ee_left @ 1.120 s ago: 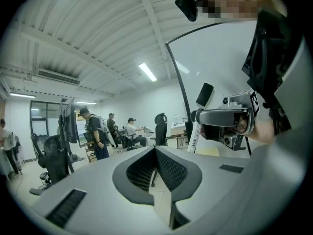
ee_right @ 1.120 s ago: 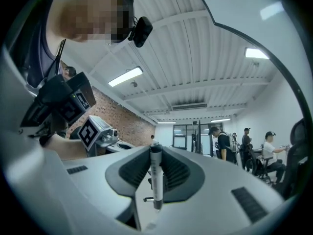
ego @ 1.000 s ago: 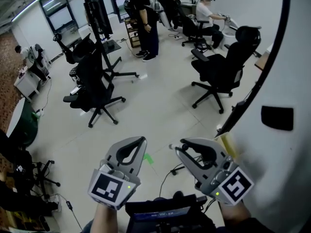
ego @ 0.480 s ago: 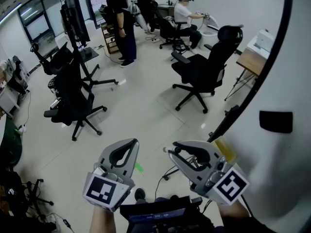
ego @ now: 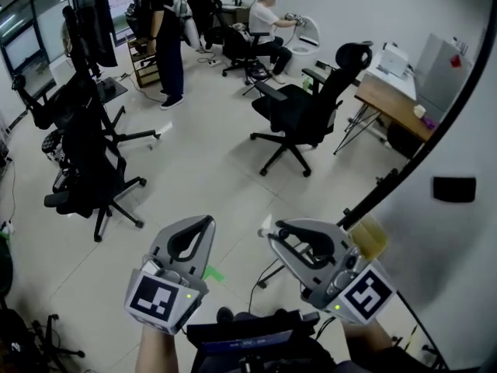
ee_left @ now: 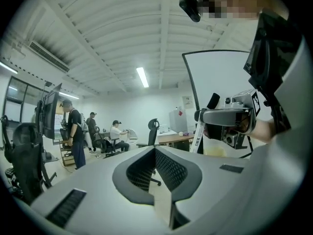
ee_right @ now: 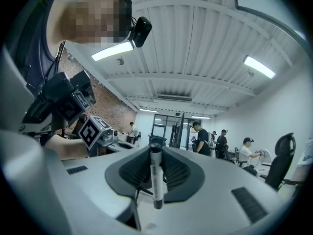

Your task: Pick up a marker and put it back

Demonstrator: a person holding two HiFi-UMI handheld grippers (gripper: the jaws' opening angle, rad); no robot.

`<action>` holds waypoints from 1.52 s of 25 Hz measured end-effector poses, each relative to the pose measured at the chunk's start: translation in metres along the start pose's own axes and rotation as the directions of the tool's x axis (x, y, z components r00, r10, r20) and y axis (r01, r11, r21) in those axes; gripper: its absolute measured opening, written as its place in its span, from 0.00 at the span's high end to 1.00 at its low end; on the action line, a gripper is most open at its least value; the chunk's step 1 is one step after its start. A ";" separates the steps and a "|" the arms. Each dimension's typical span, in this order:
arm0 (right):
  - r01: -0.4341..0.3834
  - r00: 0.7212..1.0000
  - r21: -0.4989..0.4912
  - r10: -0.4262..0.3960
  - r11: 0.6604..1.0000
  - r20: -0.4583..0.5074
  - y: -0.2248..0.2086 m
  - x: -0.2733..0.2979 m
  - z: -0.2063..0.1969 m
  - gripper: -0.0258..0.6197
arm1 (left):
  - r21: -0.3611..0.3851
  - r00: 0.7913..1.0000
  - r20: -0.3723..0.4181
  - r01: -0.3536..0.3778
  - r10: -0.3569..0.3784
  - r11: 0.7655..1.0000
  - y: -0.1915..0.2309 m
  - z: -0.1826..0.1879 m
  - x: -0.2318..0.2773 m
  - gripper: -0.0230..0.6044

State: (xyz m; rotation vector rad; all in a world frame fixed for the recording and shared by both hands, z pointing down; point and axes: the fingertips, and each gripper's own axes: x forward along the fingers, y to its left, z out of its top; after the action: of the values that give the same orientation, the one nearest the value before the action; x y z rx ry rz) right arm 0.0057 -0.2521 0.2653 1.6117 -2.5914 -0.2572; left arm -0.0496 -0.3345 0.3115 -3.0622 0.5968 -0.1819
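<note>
Office floor with black swivel chairs (ego: 85, 169) fills the left and centre of the head view. Compared with a second ago, the chairs and the standing people have slid toward the left of the frame. A wooden desk (ego: 392, 99) has been brought into the upper right.

At lower centre-left, the left hand-held gripper (ego: 206, 222) is seen with its jaws closed together on nothing, as its own view confirms. Just right of it, the right hand-held gripper (ego: 272, 230) is still clamped narrowly on the marker (ee_right: 155, 175). The marker stands upright across the jaws and is held in the air above the floor.

At the right edge, a white counter (ego: 466, 286) with a dark curved rim is shown. A yellowish object (ego: 371, 236) at its rim cannot be identified.

Only the surroundings have shifted, while the grip is unchanged. The marker is therefore judged to be picked up and in transit. The putting back is judged not yet done, and the marker's resting place cannot be told.
</note>
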 end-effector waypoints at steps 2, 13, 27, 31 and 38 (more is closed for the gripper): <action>0.025 1.000 -0.006 -0.025 1.000 -0.006 0.006 0.015 0.003 0.83 | -0.003 1.000 0.005 0.031 -0.031 1.000 0.011 -0.002 -0.004 0.97; 0.150 0.985 -0.070 -0.156 0.986 -0.080 0.022 0.051 0.008 0.83 | -0.007 0.975 0.063 0.212 -0.211 0.977 0.033 -0.004 -0.004 0.97; 0.333 0.935 -0.066 -0.338 0.941 -0.105 -0.017 -0.014 -0.011 0.83 | 0.044 0.927 0.033 0.371 -0.373 0.928 -0.026 0.000 0.056 0.97; 0.362 0.925 -0.050 -0.365 0.931 -0.101 -0.034 -0.037 -0.015 0.83 | 0.059 0.917 0.010 0.398 -0.399 0.916 -0.046 0.005 0.075 0.97; 0.430 0.899 -0.022 -0.430 0.903 -0.085 -0.091 -0.113 -0.021 0.83 | 0.100 0.878 -0.037 0.478 -0.477 0.873 -0.120 0.015 0.140 0.97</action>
State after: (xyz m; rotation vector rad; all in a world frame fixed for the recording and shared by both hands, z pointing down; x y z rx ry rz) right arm 0.1391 -0.1926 0.2721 2.1290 -2.1400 -0.2077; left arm 0.1255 -0.2757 0.3165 -3.0387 -0.1837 -0.2255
